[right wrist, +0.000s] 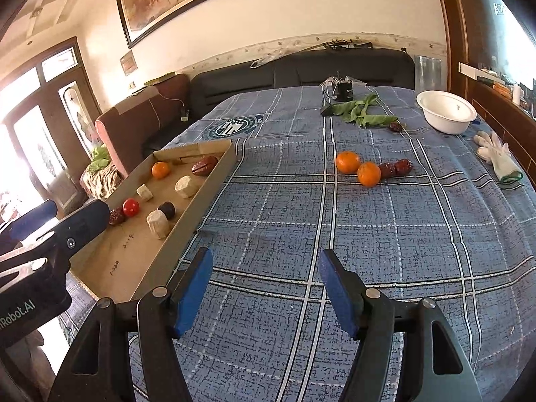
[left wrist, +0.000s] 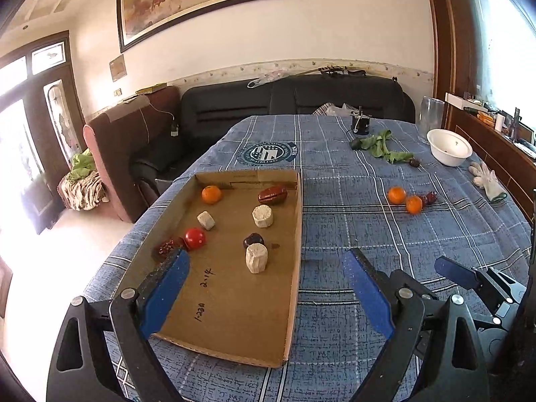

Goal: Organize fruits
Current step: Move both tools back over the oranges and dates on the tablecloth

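Observation:
A cardboard tray (left wrist: 234, 328) (right wrist: 140, 261) lies on the left of the table. In it are an orange (left wrist: 211, 194), a red tomato (left wrist: 195, 238), red dates (left wrist: 272, 194) (left wrist: 166, 248), a dark fruit (left wrist: 253, 239) and three pale cylinder pieces (left wrist: 257, 258). Two oranges (right wrist: 348, 161) (right wrist: 369, 174) and two red dates (right wrist: 397, 167) lie on the cloth to the right. My left gripper (left wrist: 264, 288) is open and empty over the tray's near end. My right gripper (right wrist: 264, 288) is open and empty over bare cloth, well short of the oranges.
A white bowl (right wrist: 447, 111), white gloves (right wrist: 497, 157), green leaves (right wrist: 361, 112), a lone date (right wrist: 396, 127) and a small black device (right wrist: 344, 90) lie at the far right of the blue checked tablecloth (right wrist: 335, 234). A black sofa (left wrist: 288, 100) stands behind the table.

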Motion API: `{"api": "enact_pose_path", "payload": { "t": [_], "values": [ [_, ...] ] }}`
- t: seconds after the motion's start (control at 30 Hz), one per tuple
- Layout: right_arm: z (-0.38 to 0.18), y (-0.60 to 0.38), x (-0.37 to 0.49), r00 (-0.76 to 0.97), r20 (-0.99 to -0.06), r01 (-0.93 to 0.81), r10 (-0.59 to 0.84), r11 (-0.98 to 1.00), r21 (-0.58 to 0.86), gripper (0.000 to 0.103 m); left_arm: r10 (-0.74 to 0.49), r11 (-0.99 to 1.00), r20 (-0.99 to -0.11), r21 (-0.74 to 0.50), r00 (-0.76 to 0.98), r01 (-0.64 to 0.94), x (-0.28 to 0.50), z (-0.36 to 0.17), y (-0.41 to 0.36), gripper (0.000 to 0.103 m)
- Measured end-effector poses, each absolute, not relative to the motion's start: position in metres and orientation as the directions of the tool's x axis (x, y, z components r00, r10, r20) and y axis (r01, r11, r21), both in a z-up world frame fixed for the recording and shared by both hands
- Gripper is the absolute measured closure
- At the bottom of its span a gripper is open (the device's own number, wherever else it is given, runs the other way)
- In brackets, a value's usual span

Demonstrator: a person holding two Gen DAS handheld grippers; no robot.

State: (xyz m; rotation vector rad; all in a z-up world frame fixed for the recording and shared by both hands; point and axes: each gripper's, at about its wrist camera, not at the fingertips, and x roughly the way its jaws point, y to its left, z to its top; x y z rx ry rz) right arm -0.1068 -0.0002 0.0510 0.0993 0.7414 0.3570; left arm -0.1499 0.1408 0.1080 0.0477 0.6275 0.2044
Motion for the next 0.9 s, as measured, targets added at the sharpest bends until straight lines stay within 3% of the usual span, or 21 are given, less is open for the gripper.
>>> {"api": "enact_pose_path", "payload": {
  "t": [0.53,0.73,0.9],
  "values": [
    [0.064,-0.055,-0.096,0.700,-0.658,-0.211,0.278,0.960,0.182,0.028,0.146,0.988,-0.619,0.056,0.772,-0.143,-0.143,0.102,0.145,0.010],
    [0.068,-0.115,-0.064,0.700,-0.693,-0.085,0.174,0.983,0.161,0.028,0.083,0.995,-0.645,0.014,0.759,-0.098,-0.134,0.092,0.137,0.010],
    [0.061,-0.133,-0.022,0.690,-0.701,-0.073,0.181,0.981,0.181,0.029,0.050,0.998,-0.665,0.011,0.746,-0.057,-0.125,0.083,0.123,0.010]
  ]
}}
